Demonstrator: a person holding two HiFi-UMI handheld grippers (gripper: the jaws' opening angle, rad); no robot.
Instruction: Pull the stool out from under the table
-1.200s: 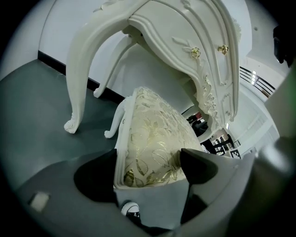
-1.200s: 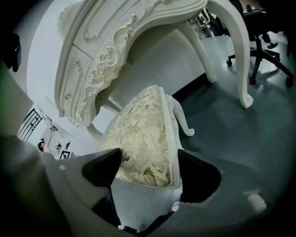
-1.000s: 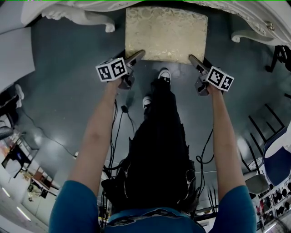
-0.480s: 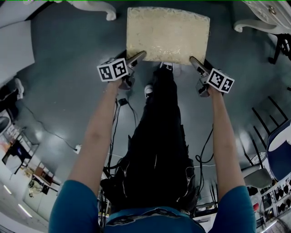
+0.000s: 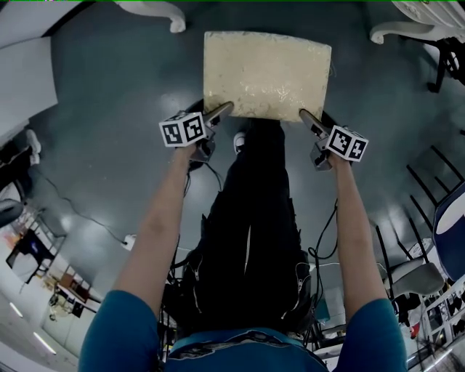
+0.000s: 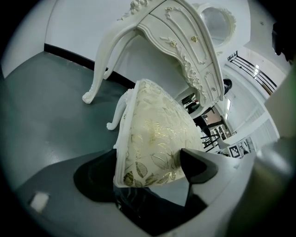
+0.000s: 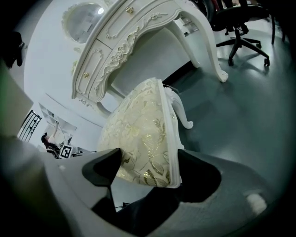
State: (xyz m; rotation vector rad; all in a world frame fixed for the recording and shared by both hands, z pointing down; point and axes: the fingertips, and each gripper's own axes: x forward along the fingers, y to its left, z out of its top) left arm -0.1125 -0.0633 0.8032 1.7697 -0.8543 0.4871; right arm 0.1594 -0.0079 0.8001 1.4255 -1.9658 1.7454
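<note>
Jaws are clenching both near seat corners of the stool (image 5: 266, 73), left gripper (image 6: 149, 170) and right gripper (image 7: 149, 169) one apiece, likely for steering it squarely from the dressing table (image 6: 180, 37).

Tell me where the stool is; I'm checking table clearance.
The stool is top centre in the head view, just before the table legs, held by left gripper and right gripper.
</note>
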